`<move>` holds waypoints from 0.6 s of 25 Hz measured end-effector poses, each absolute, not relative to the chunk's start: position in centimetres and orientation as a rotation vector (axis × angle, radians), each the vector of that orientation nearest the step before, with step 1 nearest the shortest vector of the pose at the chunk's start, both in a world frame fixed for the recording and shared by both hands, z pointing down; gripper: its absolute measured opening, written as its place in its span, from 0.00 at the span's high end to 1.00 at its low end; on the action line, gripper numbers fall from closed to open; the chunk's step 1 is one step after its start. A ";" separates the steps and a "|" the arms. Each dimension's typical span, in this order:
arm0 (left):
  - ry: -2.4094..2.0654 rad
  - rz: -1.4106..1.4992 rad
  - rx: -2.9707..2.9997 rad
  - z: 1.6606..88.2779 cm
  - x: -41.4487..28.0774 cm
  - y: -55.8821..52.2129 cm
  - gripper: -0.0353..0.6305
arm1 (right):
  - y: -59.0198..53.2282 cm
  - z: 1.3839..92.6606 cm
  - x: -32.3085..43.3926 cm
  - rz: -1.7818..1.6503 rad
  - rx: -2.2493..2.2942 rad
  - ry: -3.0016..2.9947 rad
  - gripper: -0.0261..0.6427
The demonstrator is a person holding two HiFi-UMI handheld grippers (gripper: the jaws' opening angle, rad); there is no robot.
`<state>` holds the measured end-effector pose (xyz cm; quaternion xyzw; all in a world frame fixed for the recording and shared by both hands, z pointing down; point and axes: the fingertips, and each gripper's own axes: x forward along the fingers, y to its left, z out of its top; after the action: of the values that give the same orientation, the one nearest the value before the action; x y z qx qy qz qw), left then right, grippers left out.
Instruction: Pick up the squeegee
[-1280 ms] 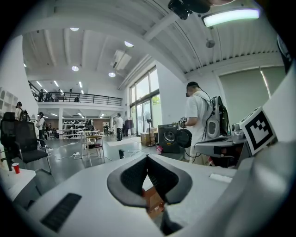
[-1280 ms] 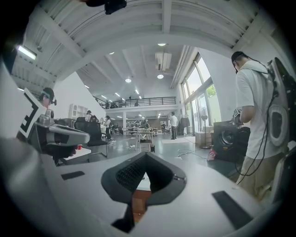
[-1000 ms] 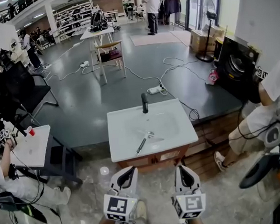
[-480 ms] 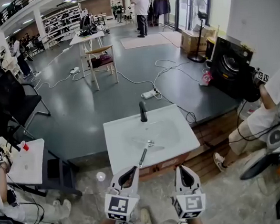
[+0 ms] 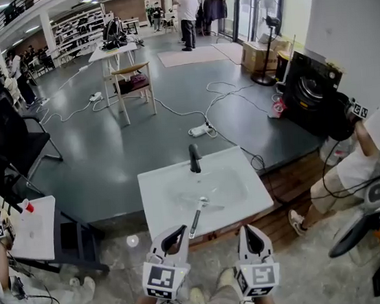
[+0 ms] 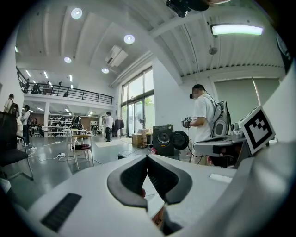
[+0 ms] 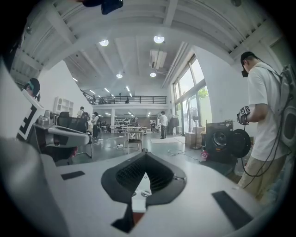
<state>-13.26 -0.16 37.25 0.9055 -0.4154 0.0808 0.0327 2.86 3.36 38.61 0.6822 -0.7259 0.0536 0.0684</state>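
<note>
Lying across one sink (image 5: 159, 197), one squeegee (image 5: 196, 218) fronts left gripper (image 5: 180, 230), right gripper (image 5: 248, 229).

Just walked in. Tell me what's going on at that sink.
A person stands at a white sink with a two-jaw tool in each hand. The squeegee lies in the basin, its handle pointing toward the person, in front of the black faucet. The left tool and right tool are both shut with nothing between their jaws, held side by side at the sink's near edge. The squeegee has not been picked up yet.
</note>
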 end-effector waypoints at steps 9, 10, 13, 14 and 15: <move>-1.291 0.279 2.728 39.0 -11.9 -4.7 0.95 | -1.6 40.2 4.5 0.199 2.010 -2.181 0.96; -1.295 0.284 2.724 39.2 -11.7 -5.2 0.95 | -2.2 40.3 4.7 0.197 2.005 -2.191 0.97; -1.299 0.305 2.708 39.9 -10.7 -6.9 0.95 | -4.3 41.1 5.7 0.210 1.985 -2.204 0.97; -1.305 0.307 2.708 40.1 -10.3 -7.7 0.95 | -5.1 41.4 5.9 0.220 1.977 -2.205 0.97; -1.310 0.310 2.705 40.3 -10.0 -8.4 0.95 | -5.9 41.7 6.1 0.229 1.969 -2.207 0.97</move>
<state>-10.03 -8.44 40.34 0.8936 -0.4328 0.1023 0.0602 6.12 -5.93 41.73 0.6612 -0.7411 0.0770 0.0875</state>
